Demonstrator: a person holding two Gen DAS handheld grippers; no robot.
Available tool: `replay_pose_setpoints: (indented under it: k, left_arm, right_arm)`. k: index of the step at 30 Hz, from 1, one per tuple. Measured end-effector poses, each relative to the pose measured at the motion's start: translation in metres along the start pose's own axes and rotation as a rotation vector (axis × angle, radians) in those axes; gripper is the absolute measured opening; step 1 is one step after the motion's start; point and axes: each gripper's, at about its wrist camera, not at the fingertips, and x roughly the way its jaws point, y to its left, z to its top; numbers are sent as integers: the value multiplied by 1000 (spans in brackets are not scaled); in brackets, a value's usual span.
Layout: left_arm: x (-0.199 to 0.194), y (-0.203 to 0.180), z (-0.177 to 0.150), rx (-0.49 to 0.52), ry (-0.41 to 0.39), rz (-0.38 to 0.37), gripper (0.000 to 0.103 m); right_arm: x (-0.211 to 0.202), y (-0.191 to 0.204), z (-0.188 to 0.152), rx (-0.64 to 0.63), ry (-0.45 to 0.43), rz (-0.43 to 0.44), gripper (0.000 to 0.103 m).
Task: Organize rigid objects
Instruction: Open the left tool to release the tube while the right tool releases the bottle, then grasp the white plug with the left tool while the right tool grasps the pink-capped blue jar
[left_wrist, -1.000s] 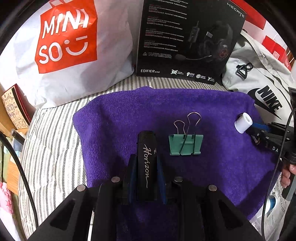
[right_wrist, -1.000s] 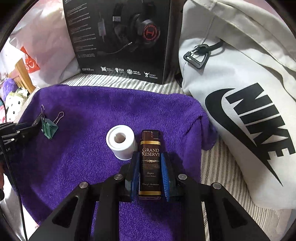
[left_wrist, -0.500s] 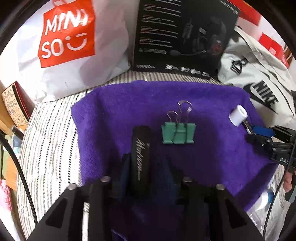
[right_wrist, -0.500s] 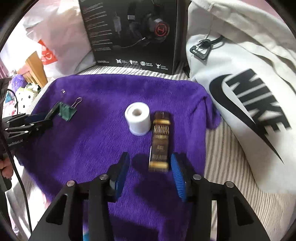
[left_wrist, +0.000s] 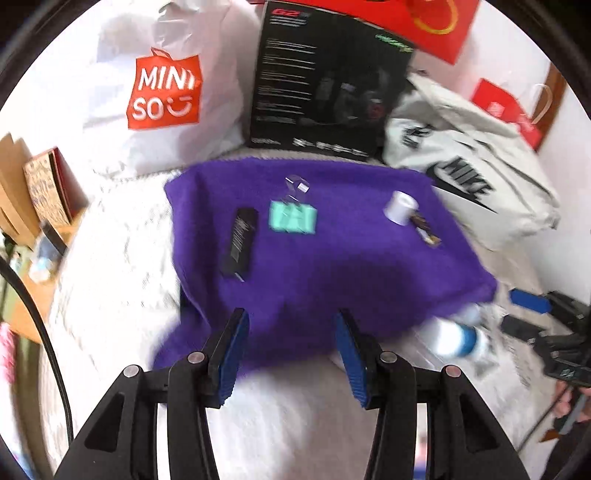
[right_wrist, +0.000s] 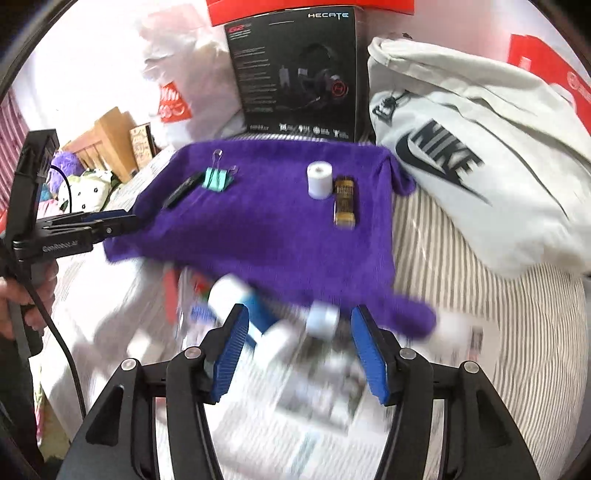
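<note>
Four rigid objects lie in a row on the purple towel (right_wrist: 266, 229): black tube (left_wrist: 240, 242) far left, green binder clip (left_wrist: 293, 220), white roll (right_wrist: 320, 180), brown-gold lighter (right_wrist: 345, 205) far right. Both tools, left (left_wrist: 291, 347) and right (right_wrist: 299, 350), gape empty (near edge); judge spacing before regrasping.

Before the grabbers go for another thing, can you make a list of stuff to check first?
1. Left gripper empty, jaws open: ok.
2. Right gripper empty, jaws open: ok.
3. Four things lie on the purple towel: black case, green clip, white roll, brown lighter: ok.
4. Roll and lighter apart or touching: cannot tell.
5. Next thing picked out among the blue-and-white bottles at the towel's near edge: cannot tell, too blurred.
6. The two grippers apart from each other: ok.
</note>
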Motion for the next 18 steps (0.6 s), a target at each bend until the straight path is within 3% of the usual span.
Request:
replay_pose_setpoints:
  k: [8, 18]
  left_arm:
    - [-5, -36, -56, -10, 69, -71, 46]
    - [7, -77, -80, 80, 125, -17, 46]
  right_arm:
    - [-11, -9, -62, 128, 37, 0, 58]
    - [-24, -2, -95, 169, 41, -16, 58]
